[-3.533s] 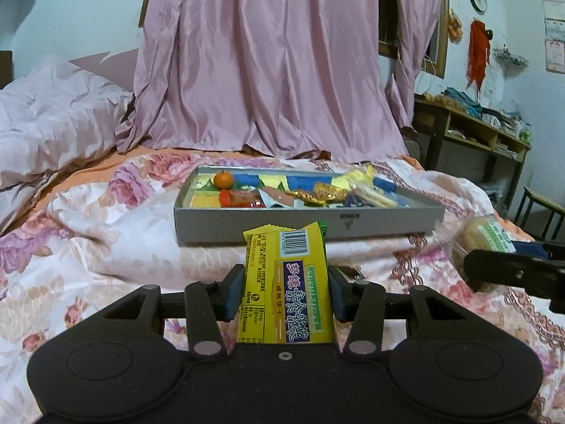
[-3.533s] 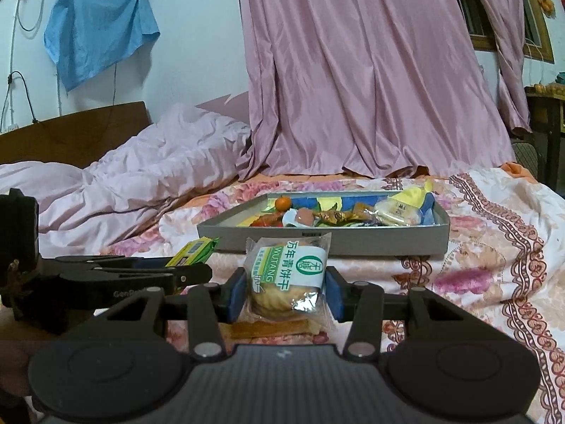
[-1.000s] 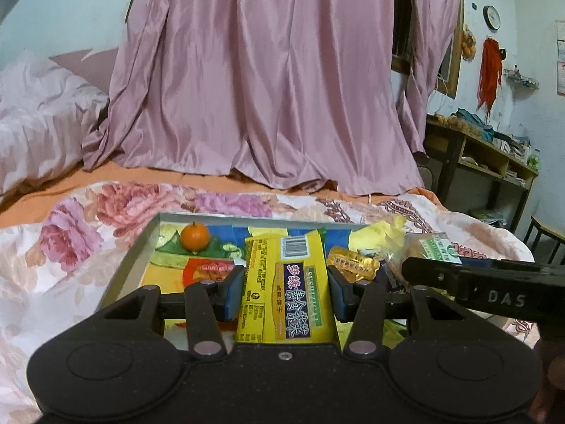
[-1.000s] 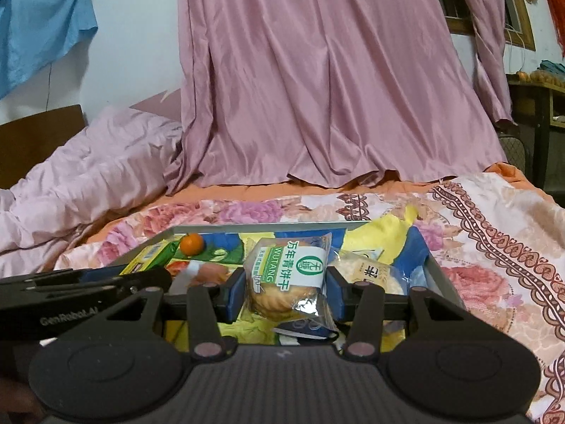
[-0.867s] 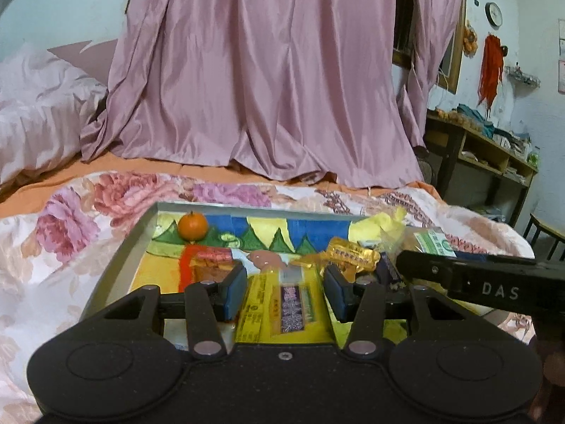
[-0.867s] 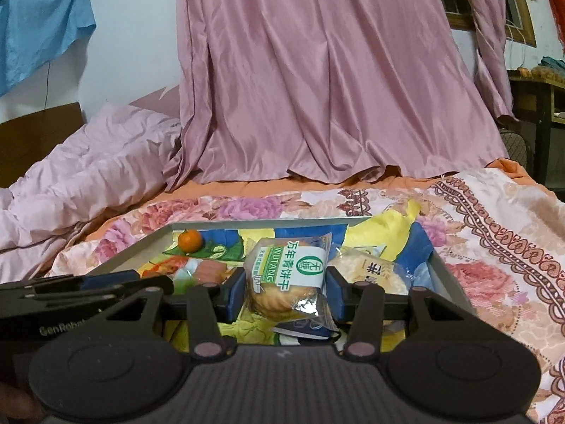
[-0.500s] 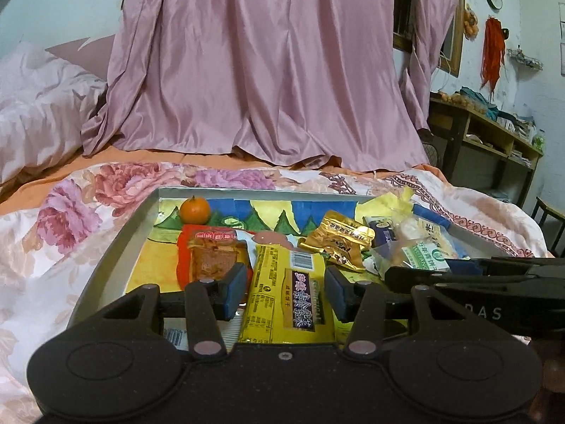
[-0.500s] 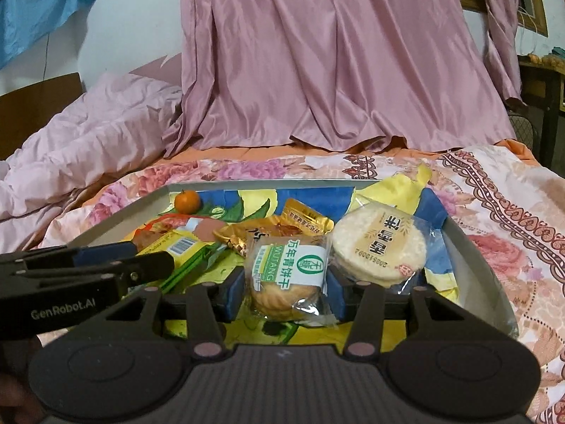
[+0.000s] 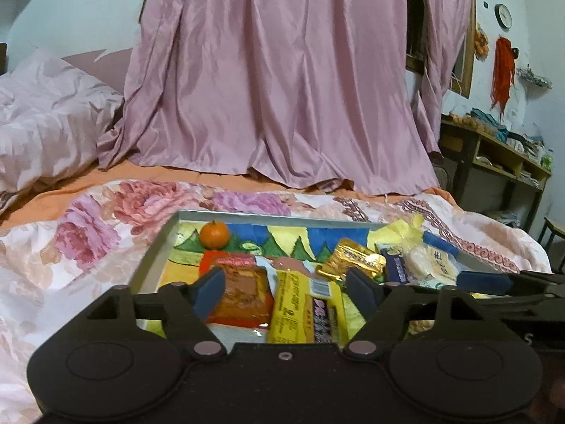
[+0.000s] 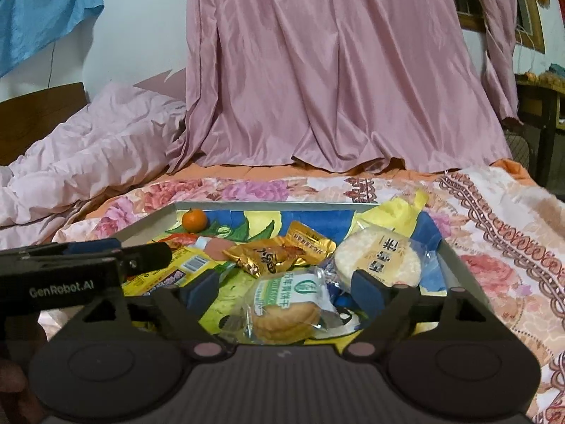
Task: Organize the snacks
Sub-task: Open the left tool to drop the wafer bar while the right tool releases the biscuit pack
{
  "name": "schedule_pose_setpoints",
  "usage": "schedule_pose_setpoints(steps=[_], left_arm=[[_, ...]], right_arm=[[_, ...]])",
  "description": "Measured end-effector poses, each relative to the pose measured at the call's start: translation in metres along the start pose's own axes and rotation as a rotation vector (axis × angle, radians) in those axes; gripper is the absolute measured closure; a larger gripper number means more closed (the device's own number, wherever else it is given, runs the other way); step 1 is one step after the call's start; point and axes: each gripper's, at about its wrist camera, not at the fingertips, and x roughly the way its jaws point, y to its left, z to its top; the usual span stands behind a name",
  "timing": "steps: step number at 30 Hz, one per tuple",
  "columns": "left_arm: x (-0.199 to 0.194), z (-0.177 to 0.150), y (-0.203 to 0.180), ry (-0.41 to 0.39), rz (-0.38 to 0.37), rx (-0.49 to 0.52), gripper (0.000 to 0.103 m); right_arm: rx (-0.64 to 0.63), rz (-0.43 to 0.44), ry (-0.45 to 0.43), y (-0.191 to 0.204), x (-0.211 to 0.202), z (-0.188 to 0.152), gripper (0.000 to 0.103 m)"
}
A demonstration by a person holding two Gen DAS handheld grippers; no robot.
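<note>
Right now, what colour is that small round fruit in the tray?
The fruit is orange; the left wrist view shows it best.

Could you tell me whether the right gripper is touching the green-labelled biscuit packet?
Apart: in the right wrist view, the open right gripper shows clear gaps beside the biscuit packet.

Left wrist view: looks forward and slightly down between the spread fingers of the left gripper (image 9: 286, 291), close above the near edge of the grey tray (image 9: 155, 251), facing the pink curtain (image 9: 282, 81). Right wrist view: same low, close vantage from the right gripper (image 10: 284, 291), set to the right of the first and facing the same way. Both share the tray, the small orange (image 9: 214, 234) at its far left corner, the floral quilt (image 10: 494, 219) and the curtain; each shows the other gripper at its edge
</note>
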Motion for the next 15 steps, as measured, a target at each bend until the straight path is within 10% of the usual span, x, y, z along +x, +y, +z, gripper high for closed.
schedule_pose_setpoints(steps=[7,15], left_arm=[[-0.006,0.007,0.006,-0.029,0.036,-0.041,0.001],[-0.016,0.015,0.006,-0.053,0.017,-0.054,0.001]], right_arm=[[0.012,-0.023,-0.035,-0.005,-0.008,0.005,0.003],[0.062,-0.033,-0.094,-0.012,-0.022,0.017,0.0]])
